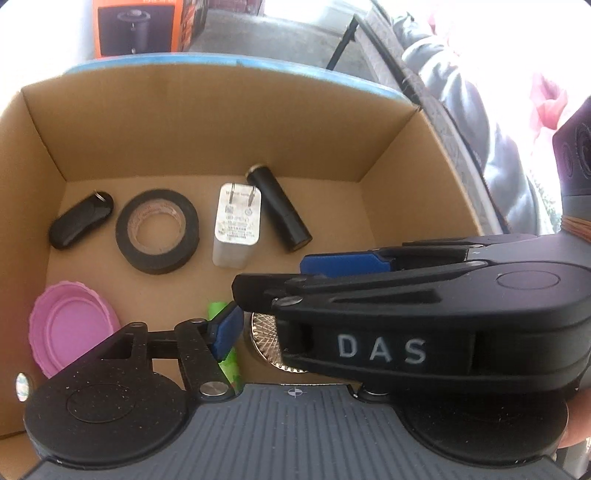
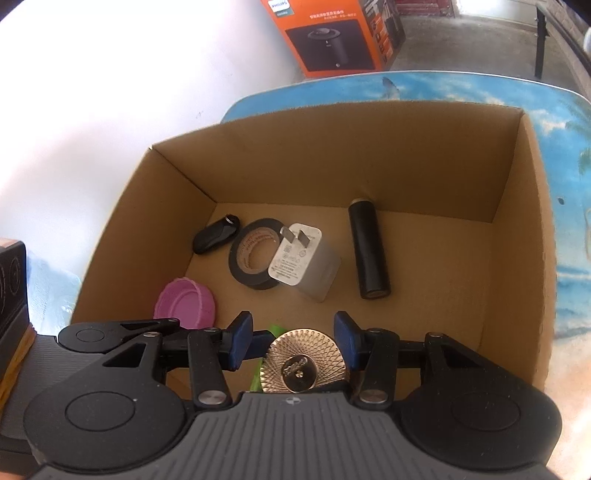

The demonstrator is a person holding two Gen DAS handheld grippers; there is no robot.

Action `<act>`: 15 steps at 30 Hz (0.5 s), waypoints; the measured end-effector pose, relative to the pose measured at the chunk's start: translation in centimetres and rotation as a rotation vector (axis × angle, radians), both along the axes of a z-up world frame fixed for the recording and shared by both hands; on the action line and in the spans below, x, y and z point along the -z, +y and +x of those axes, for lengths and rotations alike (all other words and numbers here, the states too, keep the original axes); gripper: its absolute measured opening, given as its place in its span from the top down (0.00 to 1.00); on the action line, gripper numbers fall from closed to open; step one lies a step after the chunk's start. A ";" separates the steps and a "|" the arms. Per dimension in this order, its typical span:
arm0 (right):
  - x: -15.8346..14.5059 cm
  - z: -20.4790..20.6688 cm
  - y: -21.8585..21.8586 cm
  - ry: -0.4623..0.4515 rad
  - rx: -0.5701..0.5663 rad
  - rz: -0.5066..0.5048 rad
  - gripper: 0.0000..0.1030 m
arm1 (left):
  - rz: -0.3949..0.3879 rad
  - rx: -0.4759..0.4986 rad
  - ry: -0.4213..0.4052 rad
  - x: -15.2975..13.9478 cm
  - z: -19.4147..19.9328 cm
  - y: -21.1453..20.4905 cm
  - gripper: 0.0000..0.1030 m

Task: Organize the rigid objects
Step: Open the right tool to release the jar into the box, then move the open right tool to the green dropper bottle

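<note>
An open cardboard box holds a black key fob, a black tape roll, a white charger plug, a black cylinder and a pink lid. My right gripper is low in the box's near side, shut on a gold patterned disc. It crosses the left wrist view and hides one finger of my left gripper. The visible left pad lies against a green stick.
The box stands on a blue beach-print surface. An orange product carton stands on the floor behind. A person's grey sleeve is at the right, and a dark box is at the left edge.
</note>
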State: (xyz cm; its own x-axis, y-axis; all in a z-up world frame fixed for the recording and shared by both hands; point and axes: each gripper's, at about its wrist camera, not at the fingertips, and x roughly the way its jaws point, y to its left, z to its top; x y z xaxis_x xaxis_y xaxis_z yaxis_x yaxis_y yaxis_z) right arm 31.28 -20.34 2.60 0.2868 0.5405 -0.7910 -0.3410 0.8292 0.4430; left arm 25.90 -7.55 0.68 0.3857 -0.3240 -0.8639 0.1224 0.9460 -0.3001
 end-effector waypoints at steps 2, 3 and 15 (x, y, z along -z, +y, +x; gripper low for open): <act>-1.4 -1.0 -0.5 -0.064 0.013 0.008 0.49 | -0.003 -0.003 -0.049 -1.0 -0.8 0.2 0.35; -2.3 -1.5 -0.8 -0.095 0.022 0.019 0.49 | -0.002 -0.003 -0.086 -1.8 -1.5 0.4 0.33; -11.0 -18.3 -7.1 -0.430 0.100 0.209 0.41 | 0.016 0.033 -0.547 -8.2 -18.5 4.7 0.10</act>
